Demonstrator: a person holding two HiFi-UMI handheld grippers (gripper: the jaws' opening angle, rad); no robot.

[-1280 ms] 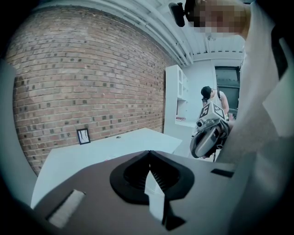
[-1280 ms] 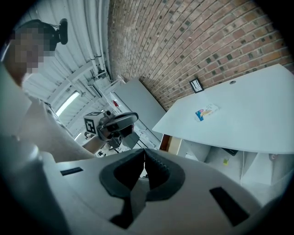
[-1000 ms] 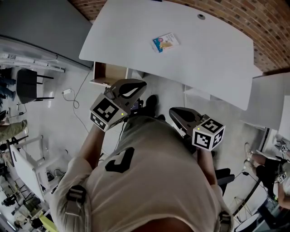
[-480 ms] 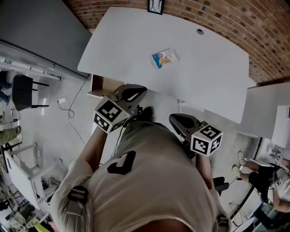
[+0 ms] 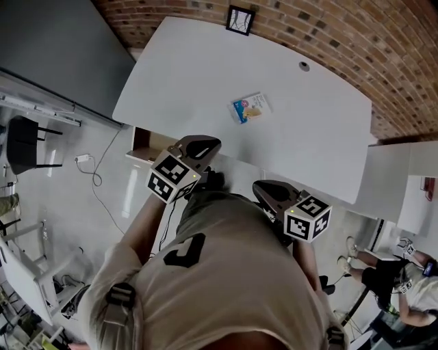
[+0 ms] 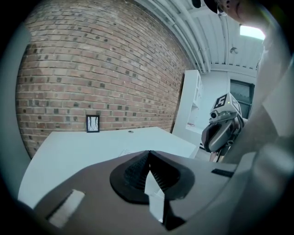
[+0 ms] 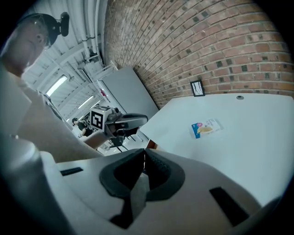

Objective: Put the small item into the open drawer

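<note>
A small blue and white packet [image 5: 250,108] [image 7: 206,127] lies flat near the middle of the white table [image 5: 185,75]. The open drawer [image 5: 146,143], wood-coloured inside, juts out under the table's near left edge. My left gripper [image 5: 205,142] [image 6: 149,155] hovers at the table's near edge, just right of the drawer, jaws shut with nothing between them. My right gripper [image 5: 263,186] [image 7: 144,153] is held lower and further back, over the floor, also shut and empty. Both are well short of the packet.
A small framed picture [image 5: 240,20] leans on the brick wall at the table's far edge. A round cable hole [image 5: 304,66] sits at the far right of the tabletop. A white cabinet [image 5: 404,184] stands to the right, a grey panel [image 5: 55,48] to the left.
The table and packet have slid down in the head view and more brick wall shows. Both grippers have come closer to the table's near edge, still shut.
</note>
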